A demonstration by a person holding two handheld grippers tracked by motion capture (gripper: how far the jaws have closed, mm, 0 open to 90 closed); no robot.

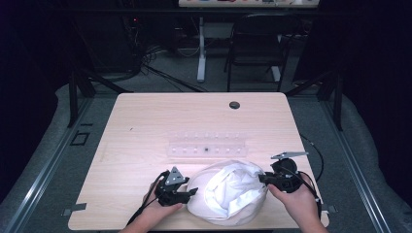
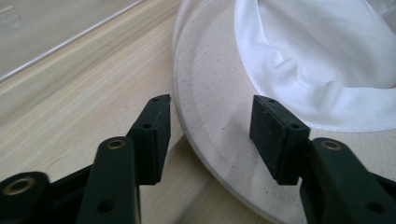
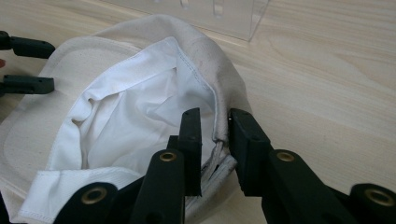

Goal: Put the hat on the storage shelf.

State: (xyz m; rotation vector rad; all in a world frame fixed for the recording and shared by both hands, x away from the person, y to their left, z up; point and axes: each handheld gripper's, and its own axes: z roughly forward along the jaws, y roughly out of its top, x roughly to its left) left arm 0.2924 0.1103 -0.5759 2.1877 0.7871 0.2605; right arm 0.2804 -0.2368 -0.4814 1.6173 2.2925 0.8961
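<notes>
Two black grippers are seen in the lower part of the high view, each carried in a bare hand with no sleeve visible. The left gripper [image 1: 193,191] is topped by a grey three-cornered plate marked with dark holes, and a black cable is trailed from it toward the bottom edge. The right gripper [image 1: 261,178] carries a grey plate too, seen edge-on above it, and a black cable is looped out to the right. In both gripper views, two matte black jaws are shown rising from the bottom; flat rectangular pads with small recessed screw holes are fitted at the tips, and brass-coloured ringed pivots are set in the linkages below.
</notes>
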